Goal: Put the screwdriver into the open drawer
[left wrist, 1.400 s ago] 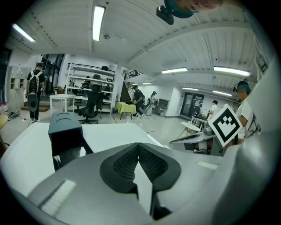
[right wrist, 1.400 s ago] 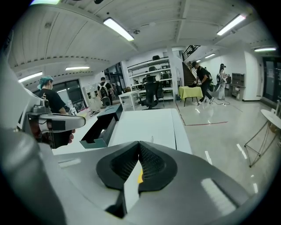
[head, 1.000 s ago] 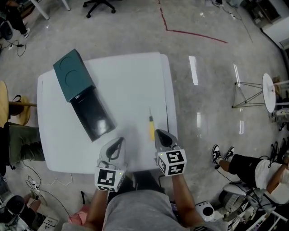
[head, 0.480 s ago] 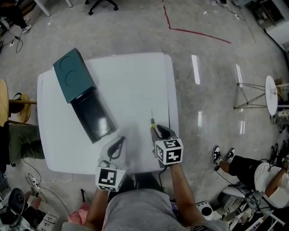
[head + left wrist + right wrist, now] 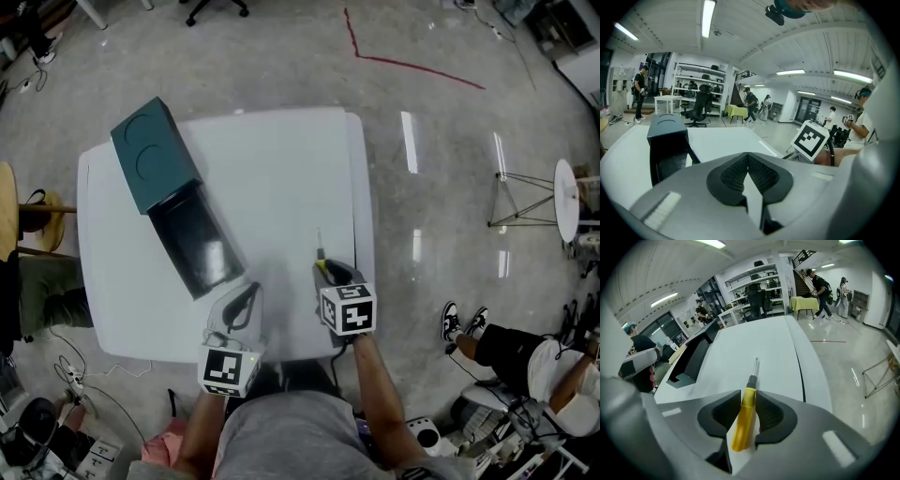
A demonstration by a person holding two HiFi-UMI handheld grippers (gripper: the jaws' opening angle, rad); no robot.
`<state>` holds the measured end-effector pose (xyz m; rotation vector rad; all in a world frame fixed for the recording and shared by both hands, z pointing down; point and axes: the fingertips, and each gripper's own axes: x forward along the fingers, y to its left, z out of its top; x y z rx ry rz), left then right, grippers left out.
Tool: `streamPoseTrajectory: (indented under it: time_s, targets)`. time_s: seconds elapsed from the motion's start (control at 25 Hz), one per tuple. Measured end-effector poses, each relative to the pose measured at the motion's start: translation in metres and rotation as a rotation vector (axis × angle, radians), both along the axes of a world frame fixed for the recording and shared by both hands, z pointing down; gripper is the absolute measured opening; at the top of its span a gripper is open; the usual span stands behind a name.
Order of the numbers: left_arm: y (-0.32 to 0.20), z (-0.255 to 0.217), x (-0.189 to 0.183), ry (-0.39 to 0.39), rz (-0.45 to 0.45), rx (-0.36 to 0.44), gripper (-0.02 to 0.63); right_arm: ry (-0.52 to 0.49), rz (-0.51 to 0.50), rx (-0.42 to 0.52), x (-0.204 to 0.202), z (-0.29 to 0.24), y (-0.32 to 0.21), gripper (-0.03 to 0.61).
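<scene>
- Your right gripper [image 5: 330,272] is tipped down over the bench's near right part. Its jaws have just opened up and eased back in a touch.
- They now sit at mid-width on the screwdriver [image 5: 746,416], with the ribbed black pads [image 5: 771,414] against both flanks of the handle.
- The screwdriver has a smooth yellow plastic handle, round in section, then a black collar and a thin bright metal shaft. You cannot make out the tip type.
- It lies flat on the bench [image 5: 272,169], shaft pointing away from you, close to the right edge.
- The bench top is matte white and squarish with rounded corners.
- The drawer [image 5: 192,239] is pulled out towards you from a dark teal box [image 5: 153,155] at the far left corner. It is a dark rectangular tray with a glossy bottom, well apart from the screwdriver.
- The box top carries two moulded circular recesses.
- Your left gripper [image 5: 748,159] hangs over the near edge. Its jaws are closed, the textured pad tips meeting in a V with nothing between them.
- Each gripper shell is smooth grey plastic, with a black-and-white marker cube [image 5: 347,309] behind.
- The floor [image 5: 441,112] is polished grey and reflective.
</scene>
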<state>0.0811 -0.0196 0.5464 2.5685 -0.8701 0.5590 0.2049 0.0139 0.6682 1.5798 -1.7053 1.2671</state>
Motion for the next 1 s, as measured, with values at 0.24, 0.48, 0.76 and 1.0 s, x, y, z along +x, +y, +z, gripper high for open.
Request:
streamPoseTrajectory:
  time_s: [0.24,0.48,0.76,1.0]
  targets:
    - [0.001,0.000,-0.003,0.006,-0.006,-0.003,0.011,-0.007,0.004,-0.024,-0.001,0.003,0.001,0.103]
    - [0.000,-0.004,-0.006,0.003,-0.022,0.001,0.011,-0.010,0.007,-0.028,0.002,0.002,0.000,0.081]
    - [0.001,-0.009,-0.008,0.001,-0.026,0.013,0.011,-0.006,0.001,-0.030,0.003,0.002,0.000,0.078]
    - [0.000,-0.015,-0.012,0.002,-0.033,0.027,0.011,-0.004,-0.002,-0.022,0.002,0.000,-0.001,0.077]
